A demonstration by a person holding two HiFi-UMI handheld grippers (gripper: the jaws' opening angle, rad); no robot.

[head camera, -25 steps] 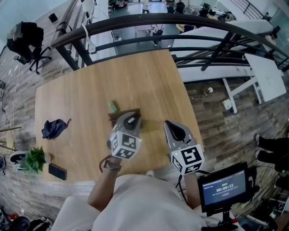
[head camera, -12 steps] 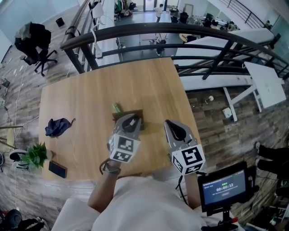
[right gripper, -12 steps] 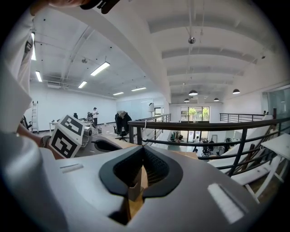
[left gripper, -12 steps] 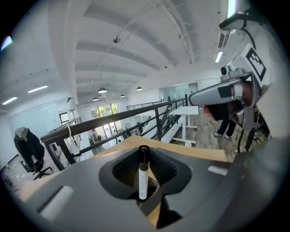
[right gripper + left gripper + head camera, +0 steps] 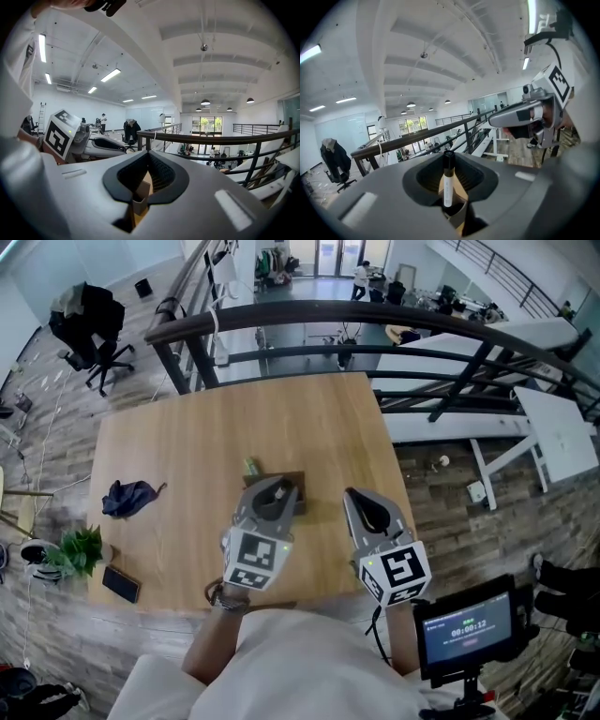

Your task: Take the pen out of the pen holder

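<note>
My left gripper (image 5: 273, 495) points upward over the near middle of the wooden table (image 5: 187, 446). It is shut on a white pen with a black cap (image 5: 448, 180), which stands upright between its jaws; the cap end shows in the head view too, as pen (image 5: 278, 490). A brown pen holder (image 5: 297, 494) lies on the table partly under this gripper, with a small green object (image 5: 250, 467) beside it. My right gripper (image 5: 369, 513) is held to the right, also pointing up, its jaws (image 5: 145, 180) shut with nothing between them.
A dark blue cloth (image 5: 129, 497) lies at the table's left. A potted plant (image 5: 75, 552) and a phone (image 5: 122, 584) sit at the near left corner. A dark railing (image 5: 375, 320) runs behind the table. A small monitor (image 5: 469, 629) is at lower right.
The head view has tilted, so the table sits lower and further right in the picture. Both grippers keep about the same place, and the pen stays in the left one.
</note>
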